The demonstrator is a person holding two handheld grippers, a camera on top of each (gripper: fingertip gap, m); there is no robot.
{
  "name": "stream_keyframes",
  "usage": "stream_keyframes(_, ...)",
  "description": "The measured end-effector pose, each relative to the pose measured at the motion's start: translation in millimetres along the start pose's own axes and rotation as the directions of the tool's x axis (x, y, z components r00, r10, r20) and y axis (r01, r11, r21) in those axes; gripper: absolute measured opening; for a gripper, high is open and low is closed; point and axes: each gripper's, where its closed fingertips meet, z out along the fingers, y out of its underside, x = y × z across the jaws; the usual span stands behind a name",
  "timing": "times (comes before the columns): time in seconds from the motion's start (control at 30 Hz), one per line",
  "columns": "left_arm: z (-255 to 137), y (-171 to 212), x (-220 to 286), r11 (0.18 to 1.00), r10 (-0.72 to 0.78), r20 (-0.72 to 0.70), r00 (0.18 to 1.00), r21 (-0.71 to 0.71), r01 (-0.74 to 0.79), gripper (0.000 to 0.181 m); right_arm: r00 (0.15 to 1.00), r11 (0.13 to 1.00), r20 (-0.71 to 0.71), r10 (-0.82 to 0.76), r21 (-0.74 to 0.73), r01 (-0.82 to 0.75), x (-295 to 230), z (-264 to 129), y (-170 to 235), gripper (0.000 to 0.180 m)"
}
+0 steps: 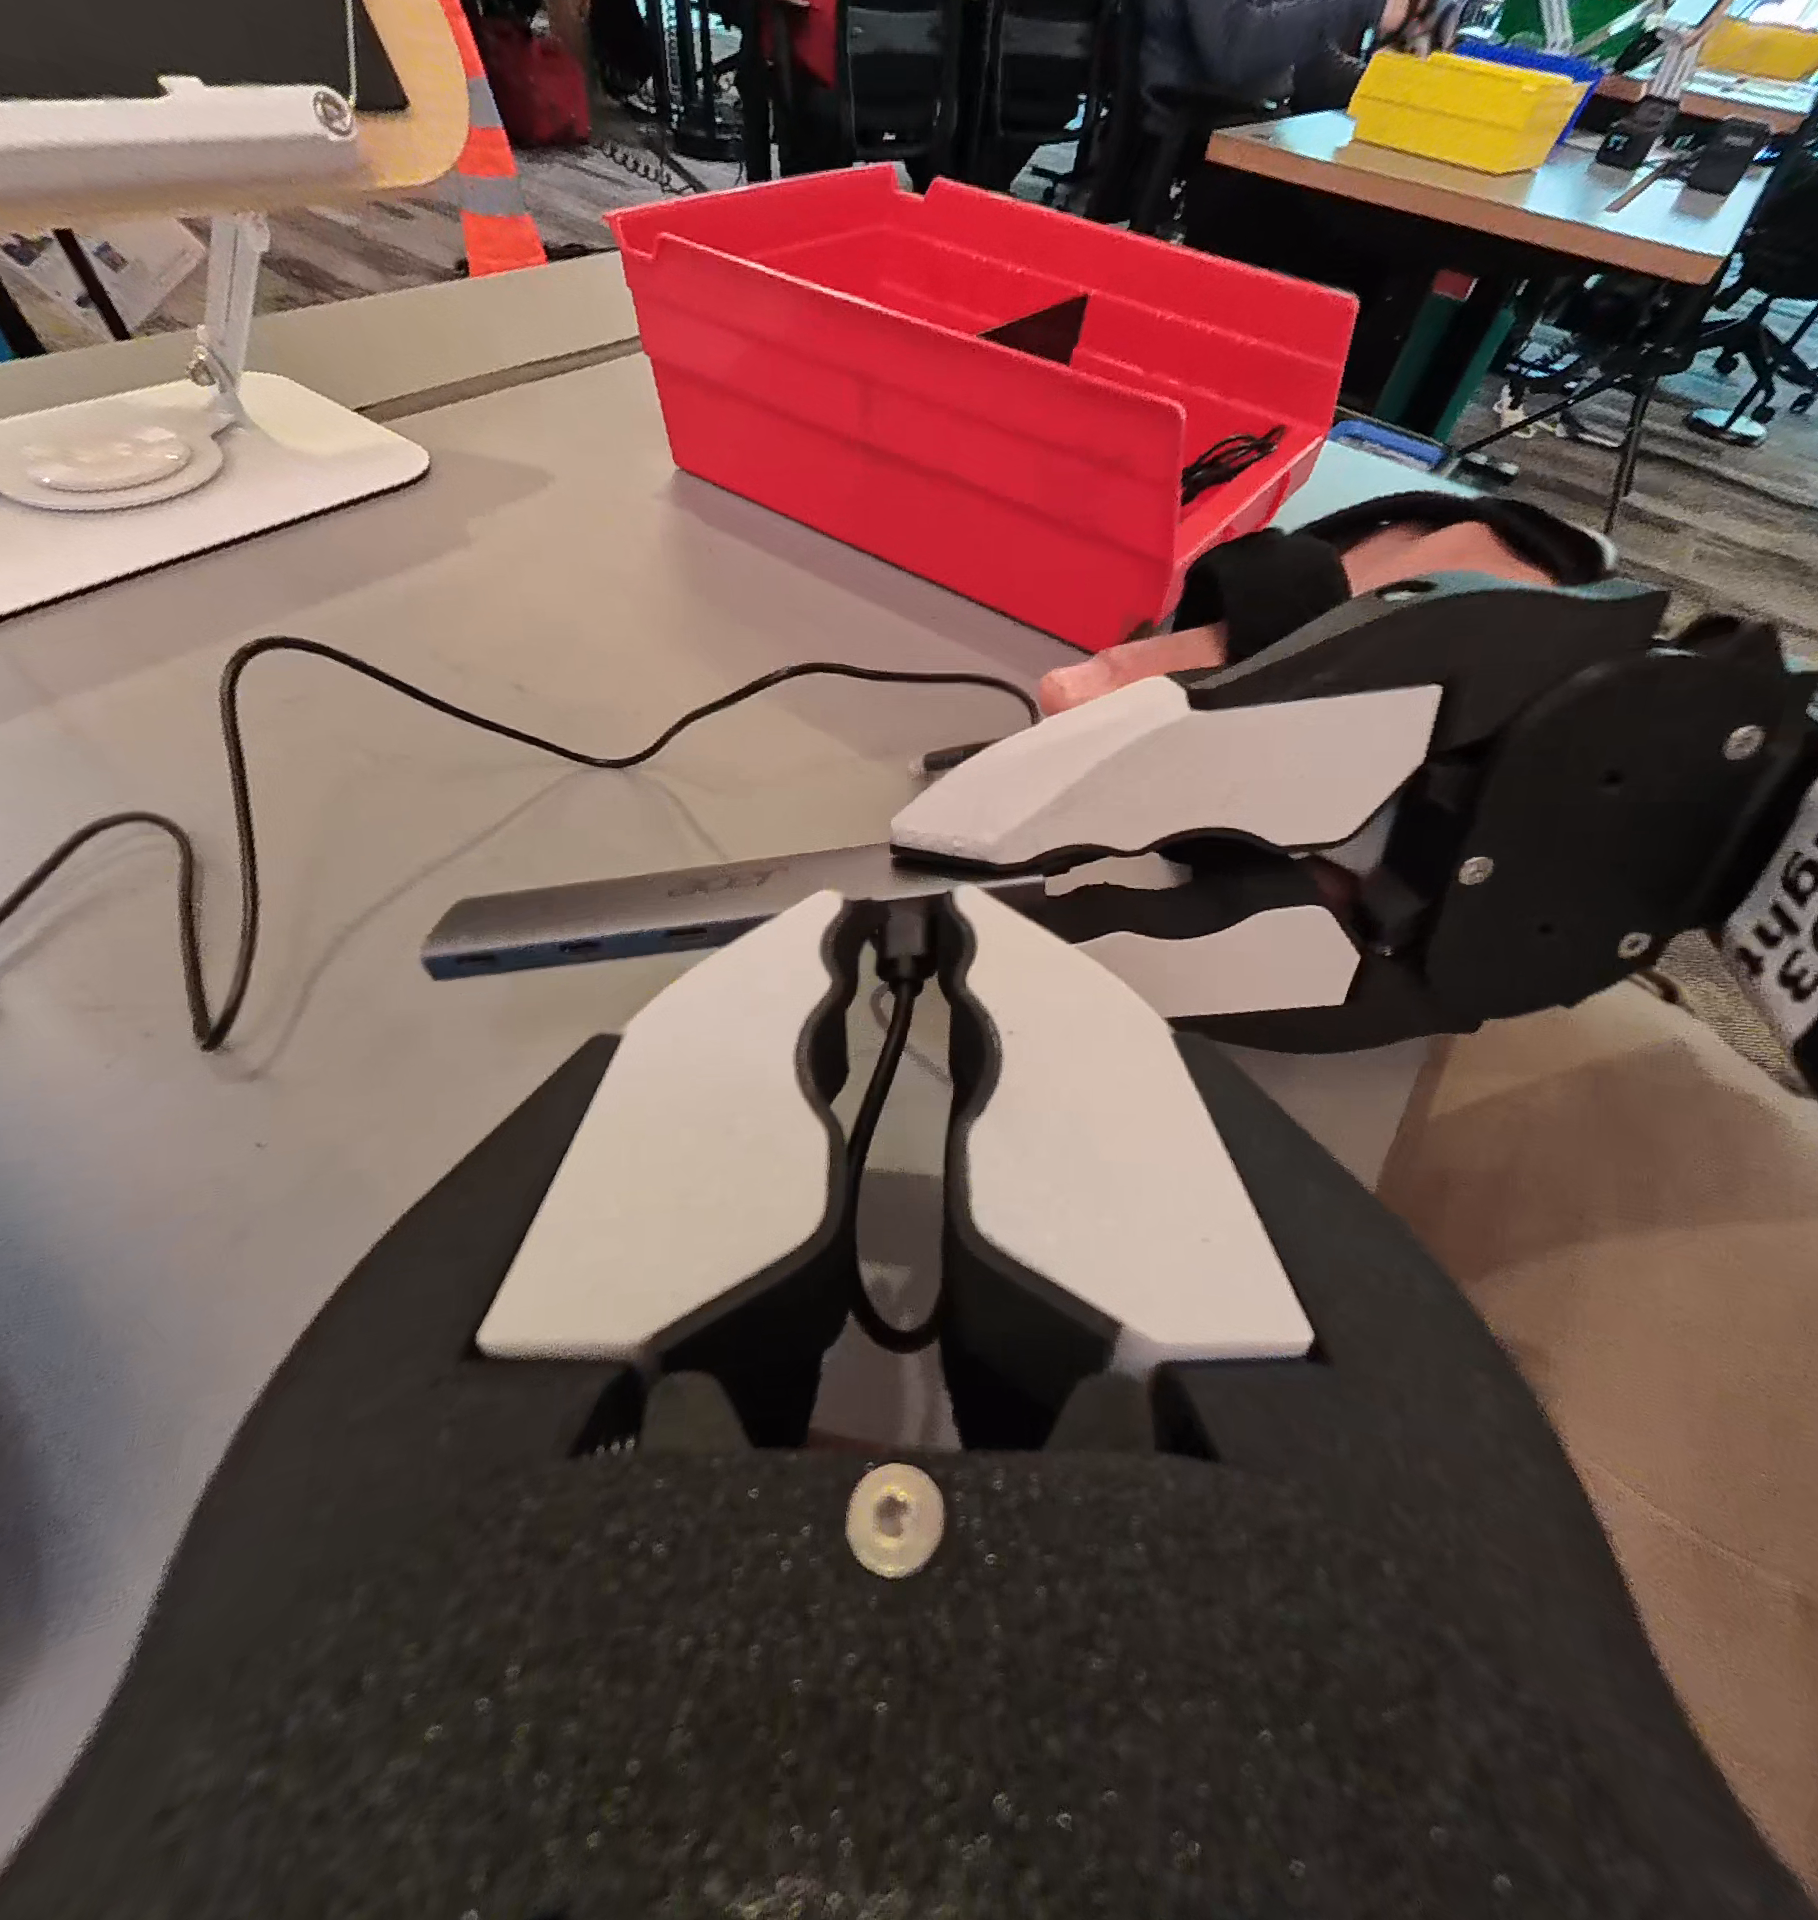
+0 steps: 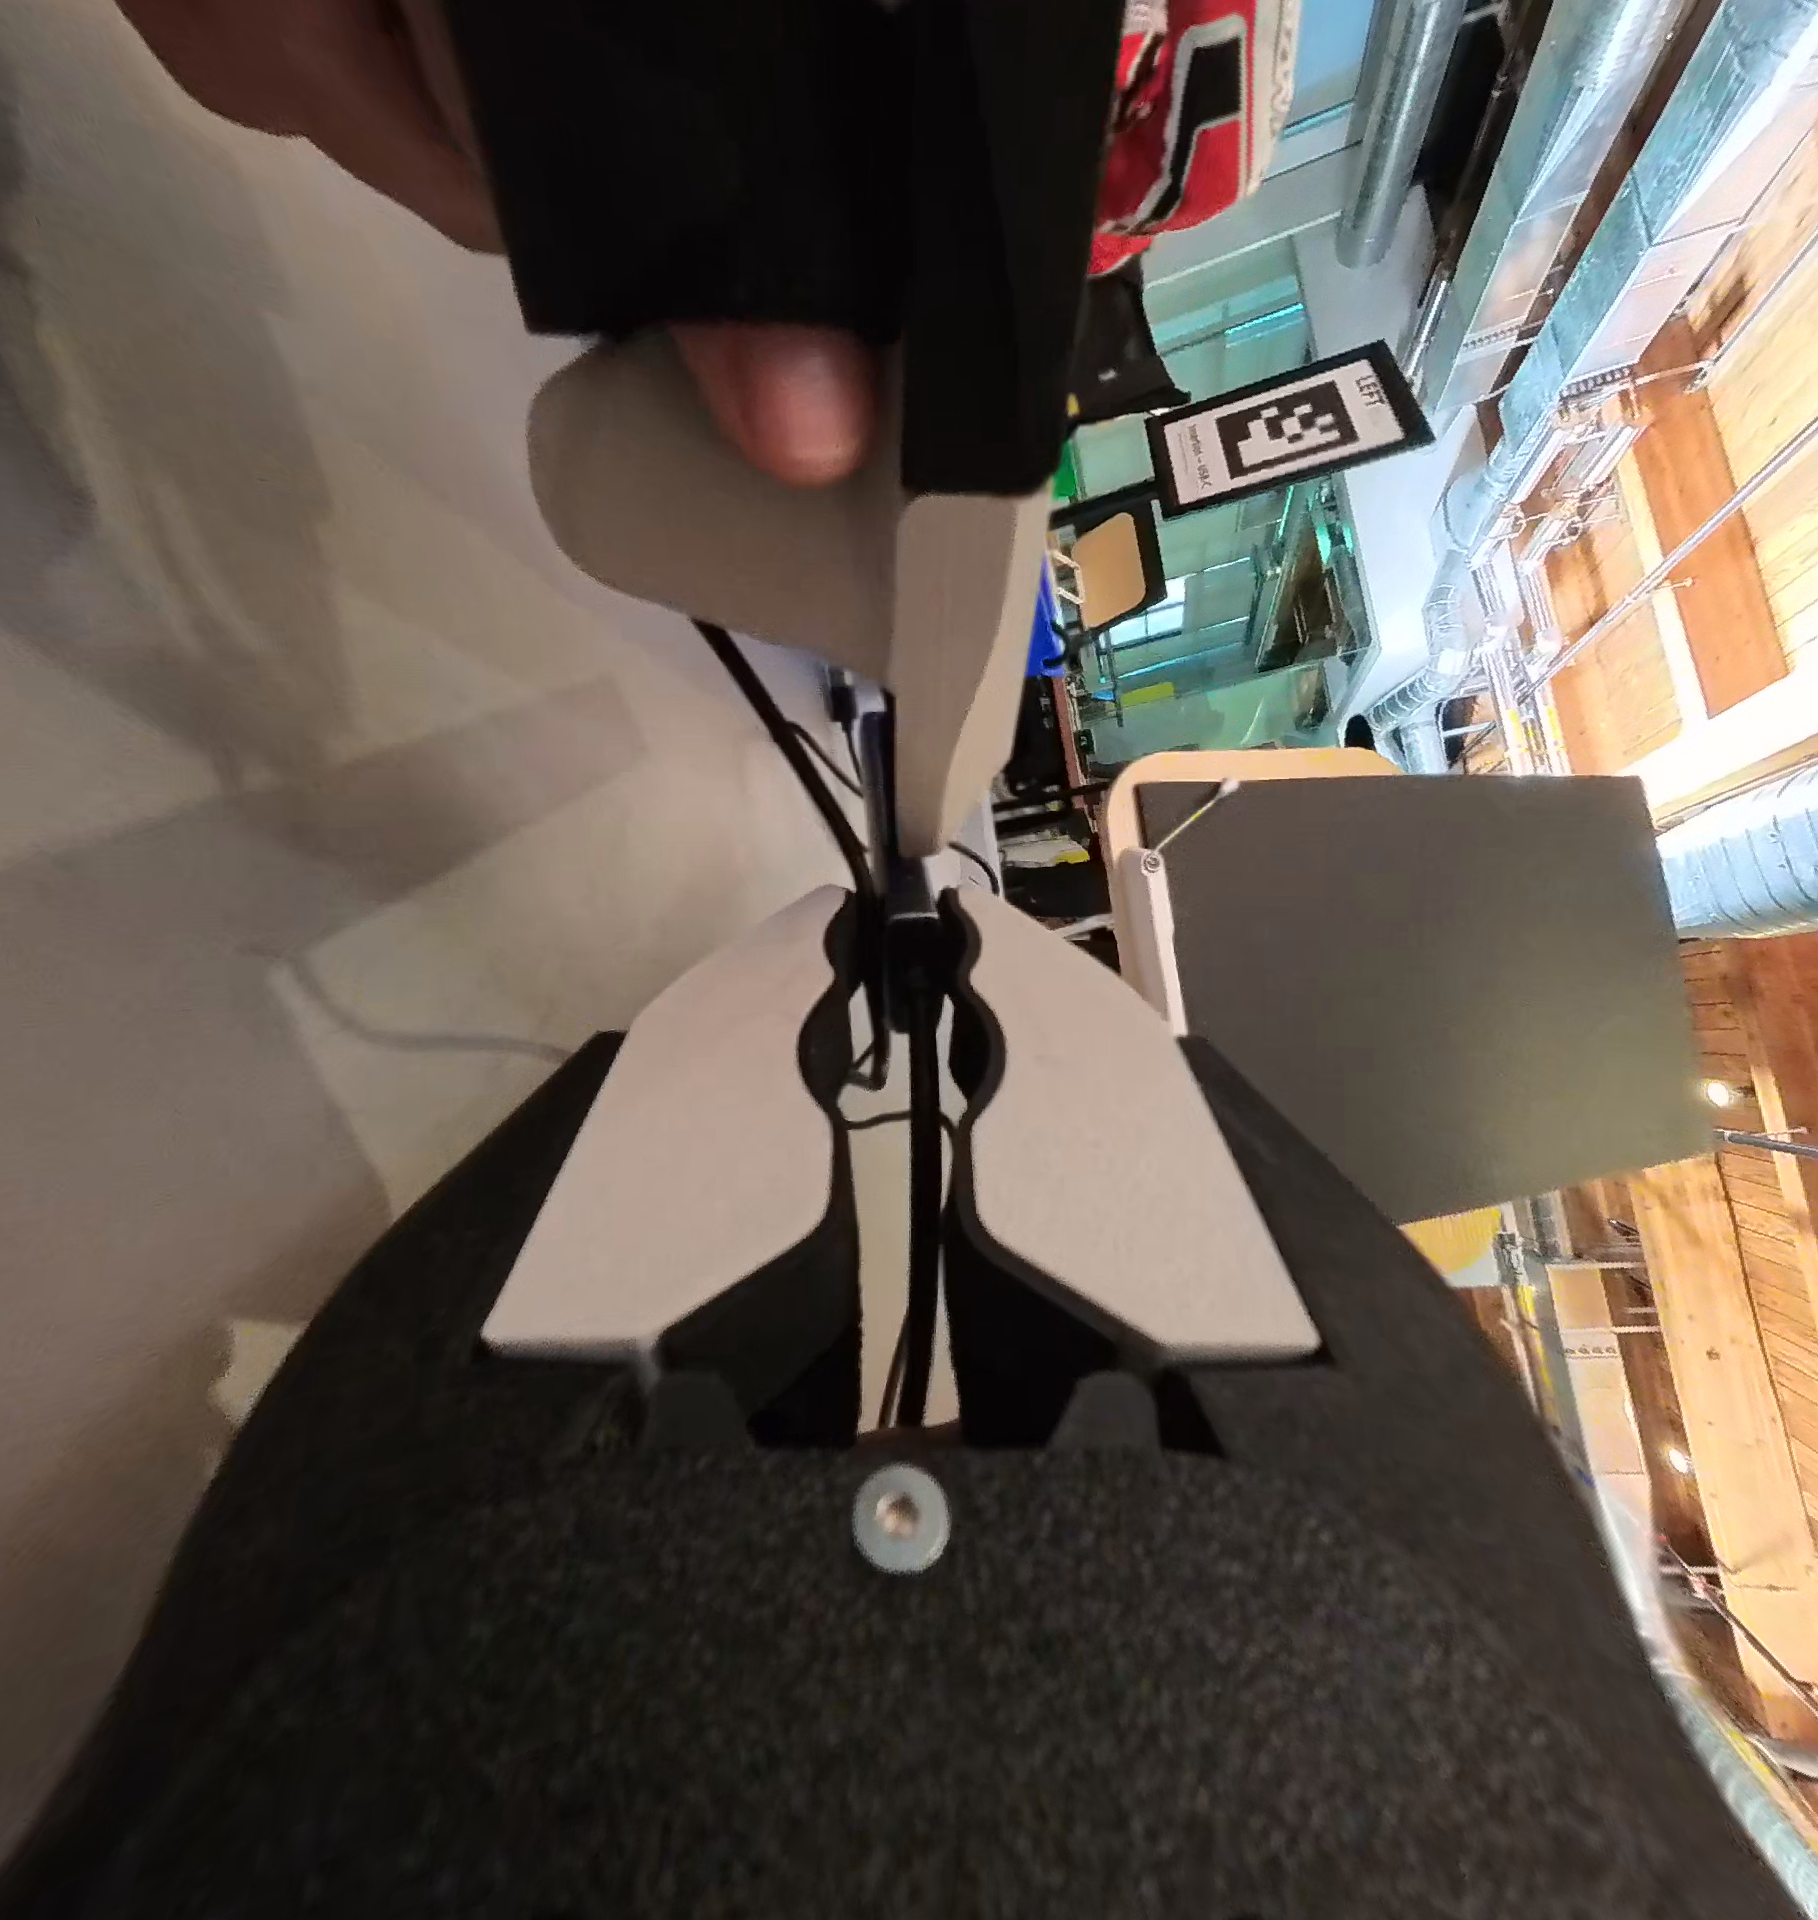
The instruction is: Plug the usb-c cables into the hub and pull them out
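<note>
Two hand-held grippers, left hand-held gripper (image 1: pixel 889 925) pinching usb-c cable (image 1: pixel 874 1060) plug, right hand-held gripper (image 1: pixel 920 868) clamping hub (image 1: pixel 656 904) end.

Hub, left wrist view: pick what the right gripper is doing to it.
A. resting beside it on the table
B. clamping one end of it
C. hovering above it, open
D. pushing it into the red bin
B: the right gripper is shut on one end of the hub, one finger above and one below, holding it above the table.

red bin (image 1: pixel 946 416): blocks far side | table (image 1: pixel 531 623) left: open, cable (image 1: pixel 240 831) loops
</note>
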Motion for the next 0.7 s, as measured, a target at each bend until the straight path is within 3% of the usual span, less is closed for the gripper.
stream_keyframes(0.3,4,11,-2,0.995,0.031,0.016,0.999,-0.094,-0.029,0.010,1.000,0.999,-0.004,0.011,-0.043,-0.011,-4,3,7,0.014)
stream_keyframes(0.5,2,2,0,0.995,0.053,0.012,0.999,-0.081,-0.052,0.010,1.000,0.997,-0.028,0.008,-0.072,-0.010,6,1,10,0.014)
stream_keyframes(0.7,0,18,9,0.984,0.127,-0.027,0.992,-0.126,-0.129,0.010,0.986,0.996,0.150,0.079,0.026,-0.084,-13,-9,2,0.013)
